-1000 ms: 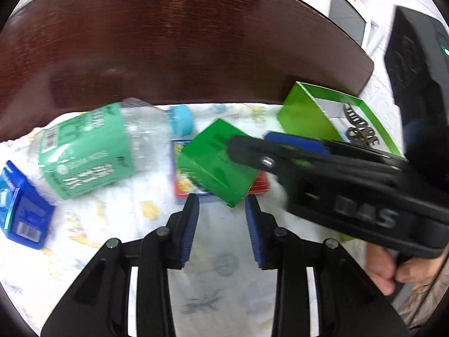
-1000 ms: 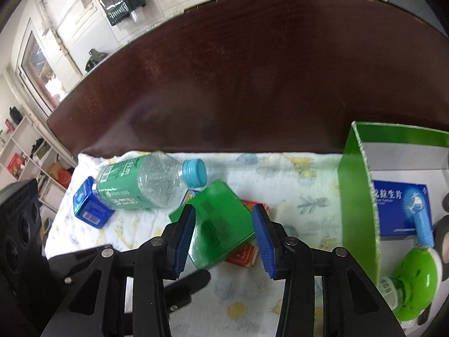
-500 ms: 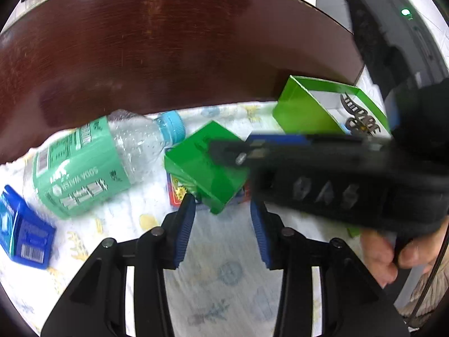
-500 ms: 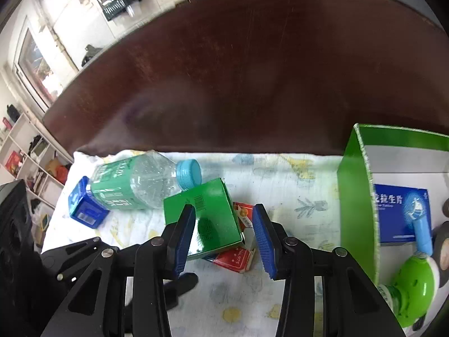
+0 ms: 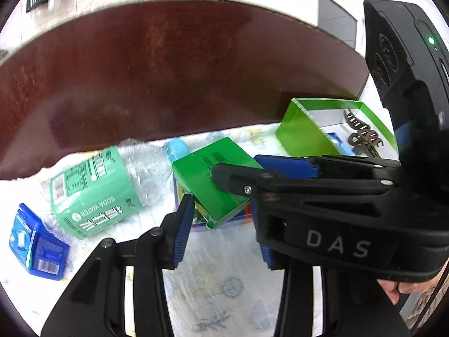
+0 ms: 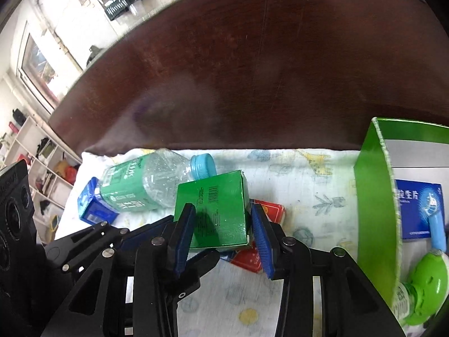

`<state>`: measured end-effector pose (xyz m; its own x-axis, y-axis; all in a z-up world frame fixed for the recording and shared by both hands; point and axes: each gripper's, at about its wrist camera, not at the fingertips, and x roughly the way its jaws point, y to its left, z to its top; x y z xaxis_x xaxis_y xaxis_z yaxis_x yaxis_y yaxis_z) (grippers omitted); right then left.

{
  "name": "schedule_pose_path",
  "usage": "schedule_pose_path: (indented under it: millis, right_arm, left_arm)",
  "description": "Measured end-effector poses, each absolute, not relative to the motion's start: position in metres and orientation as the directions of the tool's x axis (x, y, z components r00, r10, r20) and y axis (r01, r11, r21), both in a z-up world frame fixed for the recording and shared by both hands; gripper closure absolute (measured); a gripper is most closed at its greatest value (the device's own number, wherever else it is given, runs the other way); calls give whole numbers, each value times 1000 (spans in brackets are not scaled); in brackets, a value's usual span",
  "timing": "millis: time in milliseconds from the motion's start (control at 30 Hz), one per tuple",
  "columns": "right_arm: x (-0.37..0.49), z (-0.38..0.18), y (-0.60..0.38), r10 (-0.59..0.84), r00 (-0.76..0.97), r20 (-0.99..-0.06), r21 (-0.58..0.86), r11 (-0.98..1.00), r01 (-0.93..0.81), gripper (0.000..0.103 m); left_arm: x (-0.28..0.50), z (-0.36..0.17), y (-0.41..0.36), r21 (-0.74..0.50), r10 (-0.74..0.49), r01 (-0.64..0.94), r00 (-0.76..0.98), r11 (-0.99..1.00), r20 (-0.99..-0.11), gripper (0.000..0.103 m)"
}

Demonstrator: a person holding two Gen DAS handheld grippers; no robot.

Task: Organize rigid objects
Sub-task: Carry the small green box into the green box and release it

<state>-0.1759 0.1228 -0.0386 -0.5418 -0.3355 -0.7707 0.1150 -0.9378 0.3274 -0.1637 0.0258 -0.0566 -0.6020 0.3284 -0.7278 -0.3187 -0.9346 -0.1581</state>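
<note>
The right gripper [image 6: 221,233], jaws now holding the small green carton [image 6: 216,210], is lifting it clear as the left gripper [image 5: 221,227], jaws narrowly parted and empty, is releasing it.

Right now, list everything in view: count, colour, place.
table: 1, dark brown, underneath everything
cloth: 1, white, patterned, on near edge of table
bottle: 1, clear, green label, blue cap, lying at left of cloth
small box: 1, blue, left of bottle
green box: 1, in right claw
red pack: 1, on cloth below green box
bin: 1, green, at right
blue box: 1, in bin
hair clip: 1, dark, in bin
left claw: 1, black, blue pads, open
right claw: 1, black, blue pads, gripping green box
hand: 1, holding right claw
</note>
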Motion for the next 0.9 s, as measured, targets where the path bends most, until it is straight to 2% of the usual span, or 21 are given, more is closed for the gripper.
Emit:
schedule_pose_path:
  millis: [300,533,900]
  right_arm:
    - [-145,2,149,-323,-632,-705,335,-936,105,60]
    - [-122,23,181,-287,-705,-649,357,-933,51,60]
    - [-97,28,267,-205,-764,-612,406,-910,-81,60]
  left_arm:
    - [-145,-17,57,-102,351,-389,-651,-916,-673,62]
    - [-148,0,114,-49,395,-482,-651,-875,-649,62]
    - [-159,4,198,9,444,-605,-594,-796,-671,62]
